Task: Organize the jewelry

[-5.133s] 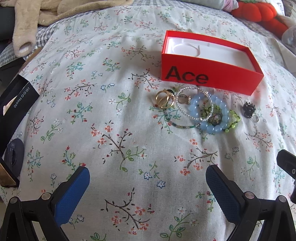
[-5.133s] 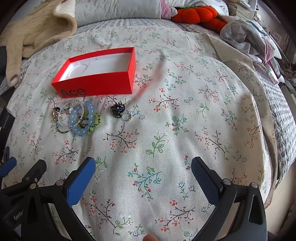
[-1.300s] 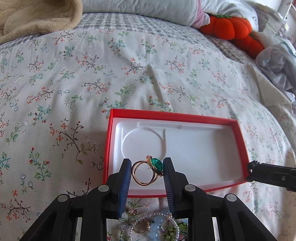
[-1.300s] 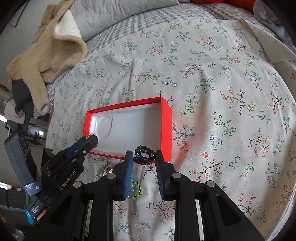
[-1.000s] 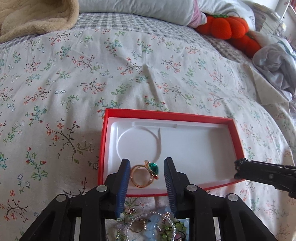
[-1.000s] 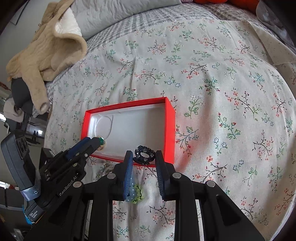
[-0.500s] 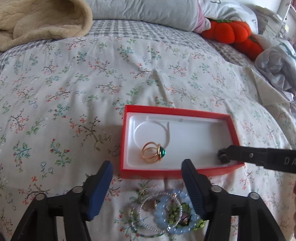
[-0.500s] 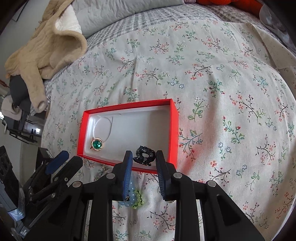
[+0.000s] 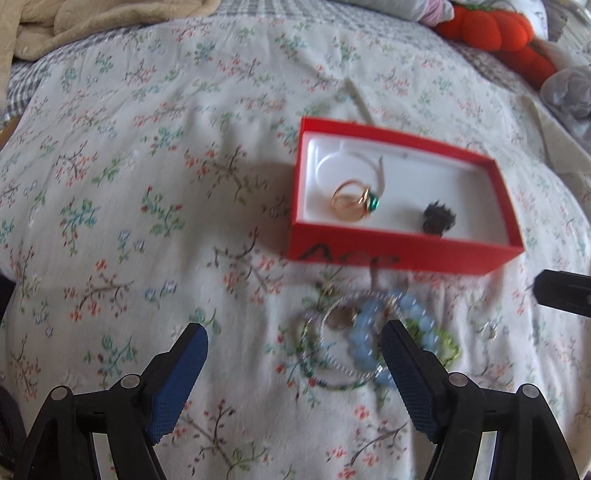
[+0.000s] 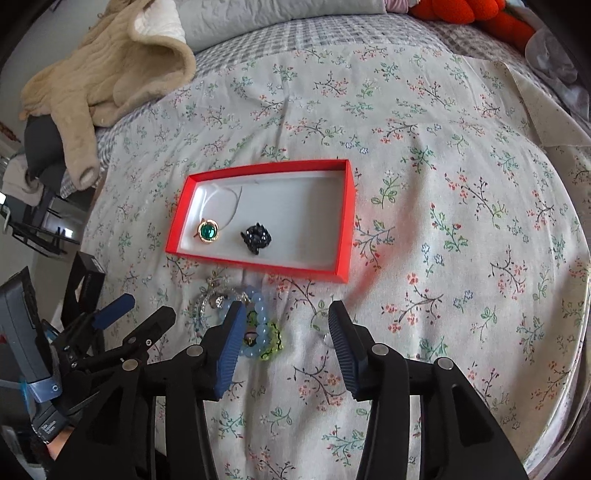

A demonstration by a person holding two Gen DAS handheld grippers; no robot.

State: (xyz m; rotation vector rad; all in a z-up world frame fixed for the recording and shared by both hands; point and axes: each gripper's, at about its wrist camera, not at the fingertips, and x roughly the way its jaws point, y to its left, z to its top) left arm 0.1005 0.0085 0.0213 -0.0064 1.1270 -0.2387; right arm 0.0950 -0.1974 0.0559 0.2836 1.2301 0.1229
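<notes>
Jewelry is split between a red box (image 10: 343,218) and a loose pile on the floral bedspread (image 10: 461,221). Inside the box's white liner, a gold ring with a green stone (image 10: 208,232) lies toward the 9 o'clock end, and a black ring (image 10: 256,238) lies just beside it at its 3 o'clock side, the two apart from each other. In the left wrist view the same gold ring (image 9: 354,201) and black ring (image 9: 438,218) are blurred, so finer detail cannot be made out.

Just outside the box's near wall, toward 6 o'clock, sits the pile: a pale blue bead bracelet (image 10: 260,325), a green bead bracelet (image 10: 275,339) touching it, and a silvery chain bracelet (image 9: 332,354) overlapping the blue beads. A small clear ring (image 9: 488,331) lies apart at the pile's 3 o'clock side.

The right gripper (image 10: 286,347) hovers above the bedspread near the pile, its blue-padded fingers spread apart and holding nothing. The left gripper (image 9: 293,373) is likewise spread wide and unloaded, low over the pile's 6 o'clock side.

A beige fleece garment (image 10: 110,77) lies at 11 o'clock on the bed, and an orange plush toy (image 9: 495,27) at 1 o'clock.
</notes>
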